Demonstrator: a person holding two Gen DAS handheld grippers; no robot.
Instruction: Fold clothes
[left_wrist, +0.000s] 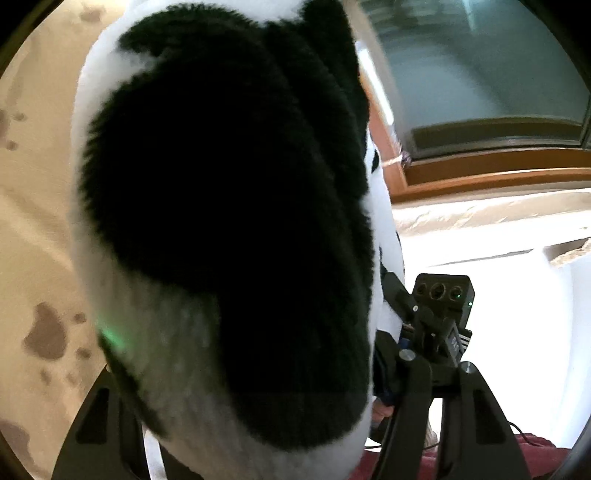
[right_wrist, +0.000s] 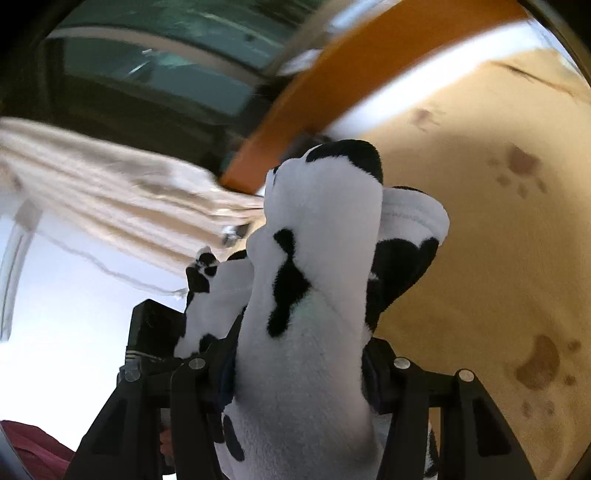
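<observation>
Across both wrist views, a beige paw-print bedspread (right_wrist: 498, 258) covers the surface beneath, with a wood-framed window (left_wrist: 480, 74) behind. Above it hangs the black-and-white fleece garment (right_wrist: 317, 295), bunched thickly and raised clear, probably so it can drop straight before a fold. Each end is clenched: the right hand-held gripper (right_wrist: 299, 373) grasps the fleece between its pads, and the left hand-held gripper (left_wrist: 236, 387), largely hidden by pile, appears to be grasping it likewise.
</observation>
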